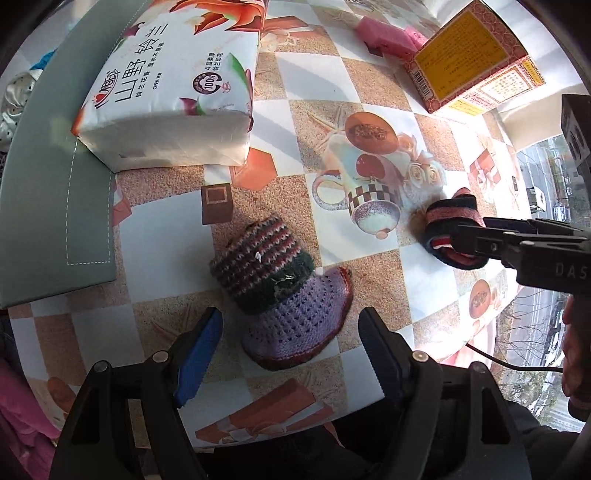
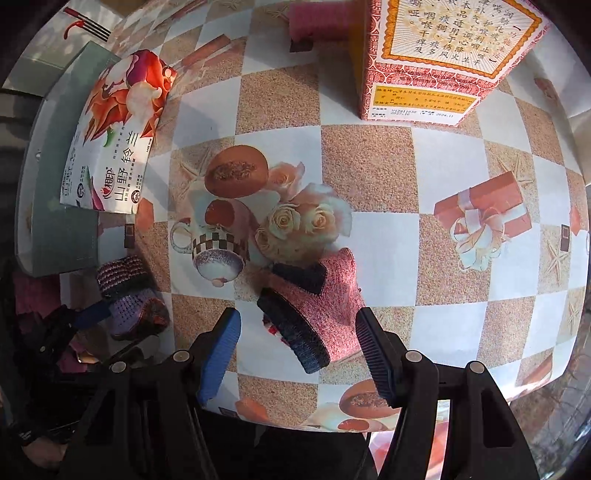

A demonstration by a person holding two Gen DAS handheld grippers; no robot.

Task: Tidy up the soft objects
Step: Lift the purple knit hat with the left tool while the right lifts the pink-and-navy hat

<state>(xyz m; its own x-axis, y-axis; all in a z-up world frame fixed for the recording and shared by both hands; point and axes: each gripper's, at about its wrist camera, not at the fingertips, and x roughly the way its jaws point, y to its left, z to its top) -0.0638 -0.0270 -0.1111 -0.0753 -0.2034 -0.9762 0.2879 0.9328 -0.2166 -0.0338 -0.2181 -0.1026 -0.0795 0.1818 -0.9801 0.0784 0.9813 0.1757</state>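
A striped and purple knitted piece (image 1: 280, 291) lies on the patterned tablecloth, just ahead of my open left gripper (image 1: 291, 354); it also shows small at the left of the right wrist view (image 2: 129, 295). A pink and dark blue knitted piece (image 2: 317, 310) lies between the open fingers of my right gripper (image 2: 299, 347). In the left wrist view the same pink piece (image 1: 454, 232) sits at the tip of the right gripper (image 1: 476, 240). Neither gripper holds anything.
A tissue pack (image 1: 173, 85) rests on a grey-green mat (image 1: 48, 177) at the left. A red and yellow carton (image 1: 476, 55) and pink sponges (image 1: 384, 33) stand at the back. The carton (image 2: 443, 55) is ahead of the right gripper. The table edge runs near both grippers.
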